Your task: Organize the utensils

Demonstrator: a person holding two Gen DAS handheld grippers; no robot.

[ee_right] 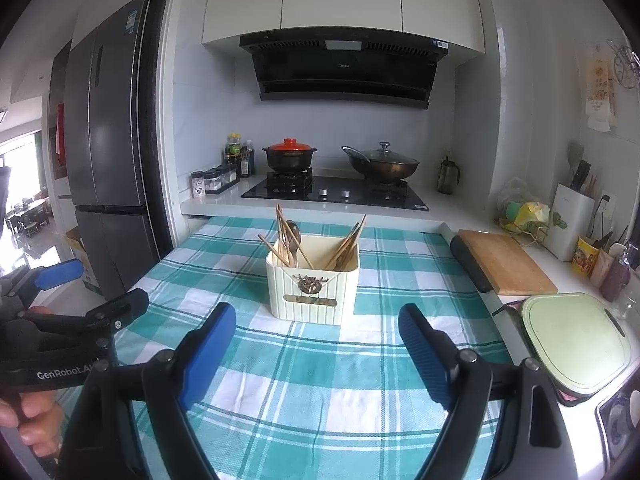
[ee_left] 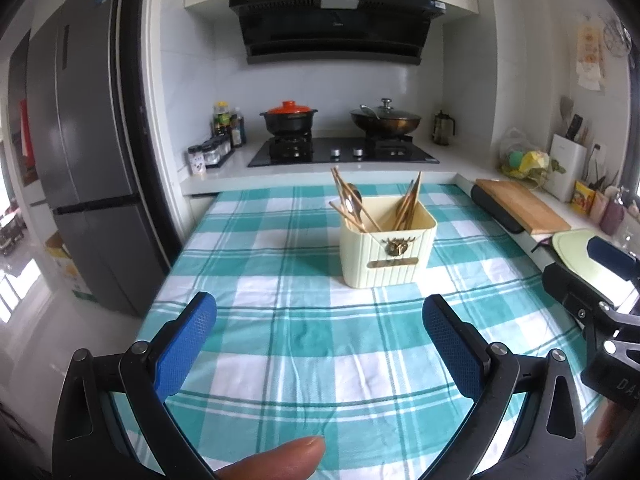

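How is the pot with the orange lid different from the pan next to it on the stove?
The pot is black and deep with an orange lid you cannot see through; the pan is brownish, wide and shallow with a clear glass lid. The pot sits on the left burner, the pan on the right. The pan's lid has a metal knob; the pot's knob is orange like its lid. Both are covered and rest on the black stove.

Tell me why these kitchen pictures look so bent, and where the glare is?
Left wrist view: fisheye lens bows the fridge and darkens the corners; daylight glares off the floor at the left edge. Right wrist view: same curving, bright washed-out doorway at the left; the utensil holder stays sharp, and the blue fingers look oversized.
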